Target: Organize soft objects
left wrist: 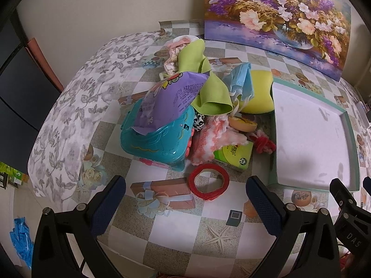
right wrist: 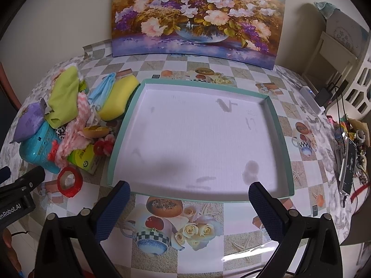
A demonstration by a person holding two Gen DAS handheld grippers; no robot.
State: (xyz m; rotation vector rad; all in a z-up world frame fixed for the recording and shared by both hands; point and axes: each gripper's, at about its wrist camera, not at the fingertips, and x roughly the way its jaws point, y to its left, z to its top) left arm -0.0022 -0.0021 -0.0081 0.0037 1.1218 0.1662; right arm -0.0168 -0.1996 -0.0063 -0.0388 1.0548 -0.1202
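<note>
I held my left gripper (left wrist: 185, 186) with its jaws spread wide and empty, low over the checked tablecloth (left wrist: 162, 227) and facing the heap of mixed things on the table's left side; my right gripper (right wrist: 189, 191) was likewise wide open and empty, its fingertips at the near rim of the shallow teal-edged tray (right wrist: 281, 139), whose white floor held nothing yet. So I judged the sorting had not begun, and this was the opening step of choosing a first soft thing. The heap lay just beside the tray's left wall: a lime-green cloth (left wrist: 204, 85) draped over the top, a blue face mask (left wrist: 240, 81) and a yellow sponge (left wrist: 257, 92) behind it, and a fluffy pink-and-white cloth (left wrist: 213, 139) nearer me. Among them sat hard or stiff things, namely a teal plastic toy case (left wrist: 160, 139), a purple snack packet (left wrist: 167, 99), a green carton (left wrist: 234, 155) and a red tape ring (left wrist: 208, 181) (this last lay almost between my left fingertips, though it is hardly soft). The next move, as I judged it, called for reaching past the ring and closing on the pink cloth or the green one, lifting it clear without dragging the packet, then carrying it right into the tray.
</note>
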